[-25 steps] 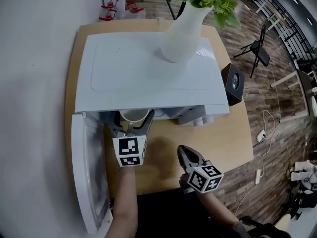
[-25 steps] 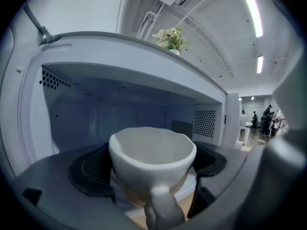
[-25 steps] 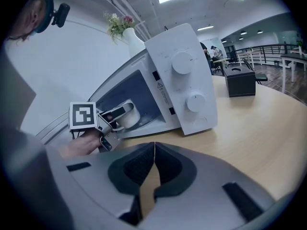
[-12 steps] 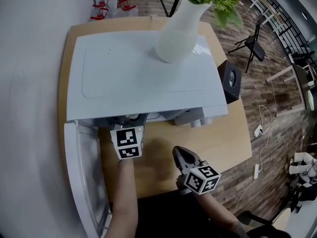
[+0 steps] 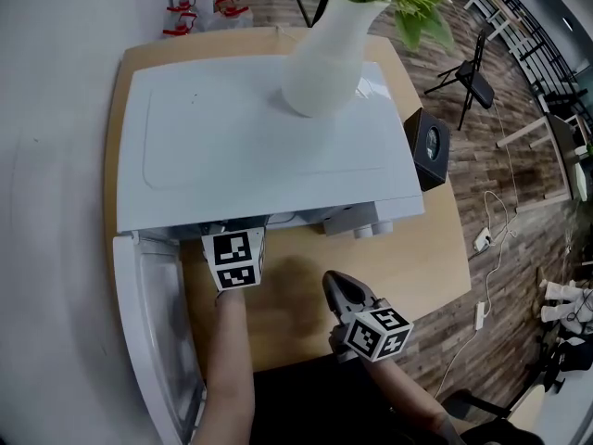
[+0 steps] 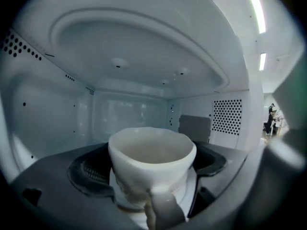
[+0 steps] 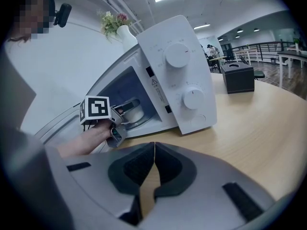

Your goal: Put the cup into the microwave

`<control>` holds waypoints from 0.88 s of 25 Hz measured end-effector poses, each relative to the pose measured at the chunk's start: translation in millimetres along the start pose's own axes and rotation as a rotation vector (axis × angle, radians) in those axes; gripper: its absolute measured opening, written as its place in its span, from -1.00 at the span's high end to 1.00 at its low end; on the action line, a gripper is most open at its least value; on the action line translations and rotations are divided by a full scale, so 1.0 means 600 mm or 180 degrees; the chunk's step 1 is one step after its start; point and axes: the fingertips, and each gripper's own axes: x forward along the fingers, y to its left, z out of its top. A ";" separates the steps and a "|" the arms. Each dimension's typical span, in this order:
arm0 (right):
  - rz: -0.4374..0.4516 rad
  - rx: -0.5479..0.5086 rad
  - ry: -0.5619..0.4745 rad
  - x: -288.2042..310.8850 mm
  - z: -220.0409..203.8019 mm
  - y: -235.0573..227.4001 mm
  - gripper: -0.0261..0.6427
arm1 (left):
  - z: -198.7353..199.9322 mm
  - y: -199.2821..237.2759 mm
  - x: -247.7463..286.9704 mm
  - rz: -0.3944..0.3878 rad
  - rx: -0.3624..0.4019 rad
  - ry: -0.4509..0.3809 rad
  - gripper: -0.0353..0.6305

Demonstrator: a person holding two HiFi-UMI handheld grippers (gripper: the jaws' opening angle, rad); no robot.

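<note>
White ceramic cup [image 6: 152,150] is inside the white microwave's [image 5: 259,137] cavity, with the left gripper's [image 6: 151,174] jaws clamped on it. Can't tell if it's set down. Right gripper [image 7: 153,152] idles over the wooden counter [image 5: 408,258], jaws pressed together, empty. Left to do — release, withdraw.

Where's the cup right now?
In the left gripper view, the cup is held between the left tool's jaws, inside the microwave cavity; in the head view the microwave's top hides it.
</note>
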 end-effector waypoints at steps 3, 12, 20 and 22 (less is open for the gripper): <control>0.0006 0.0010 0.0000 0.000 0.000 -0.002 0.94 | -0.001 0.000 0.003 -0.0034 -0.0013 0.0019 -0.54; 0.0024 0.0033 0.0027 -0.009 -0.010 -0.007 0.94 | 0.004 0.001 0.002 0.0040 0.0032 -0.0088 -0.54; -0.0007 0.0061 -0.0026 -0.025 -0.008 -0.019 0.94 | 0.007 0.003 -0.008 0.0238 0.0085 -0.0164 -0.54; -0.0012 0.0068 -0.0041 -0.029 -0.008 -0.023 0.94 | 0.005 0.005 -0.012 0.0262 0.0059 -0.0160 -0.54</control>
